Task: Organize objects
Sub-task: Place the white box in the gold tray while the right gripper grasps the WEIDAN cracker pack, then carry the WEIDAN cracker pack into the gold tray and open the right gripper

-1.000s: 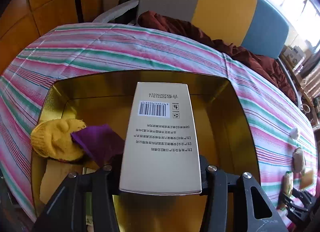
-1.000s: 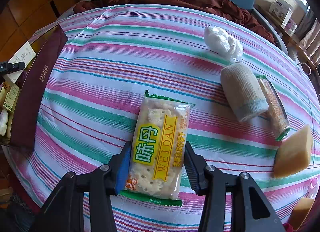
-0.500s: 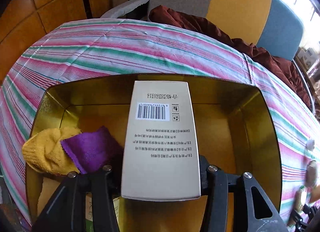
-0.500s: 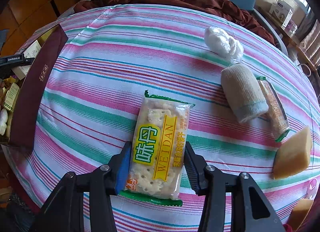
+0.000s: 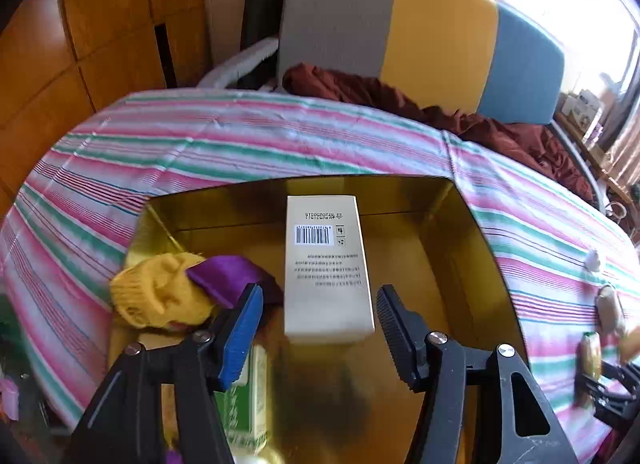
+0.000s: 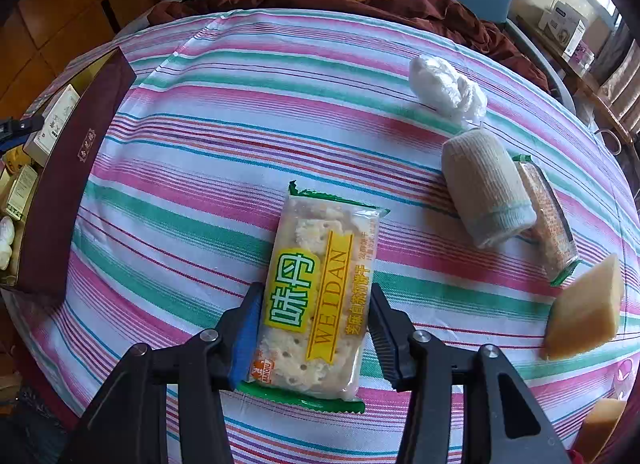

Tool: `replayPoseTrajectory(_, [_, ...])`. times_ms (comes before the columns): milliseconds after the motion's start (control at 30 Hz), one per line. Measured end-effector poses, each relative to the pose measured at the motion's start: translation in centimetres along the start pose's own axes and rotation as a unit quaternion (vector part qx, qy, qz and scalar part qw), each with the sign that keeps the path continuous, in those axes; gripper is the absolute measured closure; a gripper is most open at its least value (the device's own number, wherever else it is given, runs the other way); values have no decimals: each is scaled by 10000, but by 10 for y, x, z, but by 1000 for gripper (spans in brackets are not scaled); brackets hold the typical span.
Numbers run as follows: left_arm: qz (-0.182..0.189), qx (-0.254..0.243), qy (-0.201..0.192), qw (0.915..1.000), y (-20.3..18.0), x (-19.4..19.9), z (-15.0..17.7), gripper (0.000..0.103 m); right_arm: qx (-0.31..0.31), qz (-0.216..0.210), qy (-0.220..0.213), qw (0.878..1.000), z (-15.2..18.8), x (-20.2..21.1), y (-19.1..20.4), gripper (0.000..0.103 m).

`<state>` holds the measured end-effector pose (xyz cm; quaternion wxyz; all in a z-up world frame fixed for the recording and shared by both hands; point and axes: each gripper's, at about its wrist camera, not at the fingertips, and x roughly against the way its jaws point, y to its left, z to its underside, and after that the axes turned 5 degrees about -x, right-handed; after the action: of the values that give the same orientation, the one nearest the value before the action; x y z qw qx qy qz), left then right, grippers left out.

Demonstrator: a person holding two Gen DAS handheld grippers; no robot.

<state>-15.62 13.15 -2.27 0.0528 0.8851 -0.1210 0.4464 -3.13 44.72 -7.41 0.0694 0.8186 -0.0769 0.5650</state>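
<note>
A pale beige carton (image 5: 326,264) with a barcode lies inside the gold-lined box (image 5: 460,248). My left gripper (image 5: 319,296) hangs just behind it, jaws opening, with a clear gap between each pad and the carton. Left of the carton lie a yellow knitted piece (image 5: 160,292) and a purple cloth (image 5: 228,272). On the striped tablecloth, my right gripper (image 6: 316,296) is shut on a packet of crackers (image 6: 320,288) with a green and yellow label, both pads pressing its long sides.
A green carton (image 5: 244,404) lies at the box's near left. From the right wrist, the box's dark red wall (image 6: 72,167) stands at far left. A white plastic wad (image 6: 444,83), a rolled bandage (image 6: 484,187), another cracker packet (image 6: 548,219) and a yellow sponge (image 6: 584,308) lie at right.
My left gripper let go of the beige carton, spread its jaws and drew back and up; the carton now rests in the gold box. The right gripper and its packet have not moved.
</note>
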Motion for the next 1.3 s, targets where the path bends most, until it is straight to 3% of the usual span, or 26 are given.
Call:
replayPoseTrajectory(67, [6,9,-207,9998,1,21,10,35,8,23,-10,10000,0,0,0,53])
replayPoseTrajectory(400, [-130,-273,-710,9970,6,80,67,30,-294,162,-6,9994,-3,0,7,54])
replayPoseTrajectory(567, [-174,-435,-792,9958,5,91,83,29,-422,-122,-68,9990,0,9,24,55])
replayPoseTrajectory(733, [-191,-416,-832,9955,9,95,92,27,-354,-537,-349,9973,-4,38,58,55])
replayPoseTrajectory(967, [-168,-290,-816,9961,19,96,97,26,248,-910,-746,9927,-20,75,123,54])
replayPoseTrajectory(1300, [-214,-8,-772,9968,41,95,104,25,779,-1279,-671,9864,-24,77,197,54])
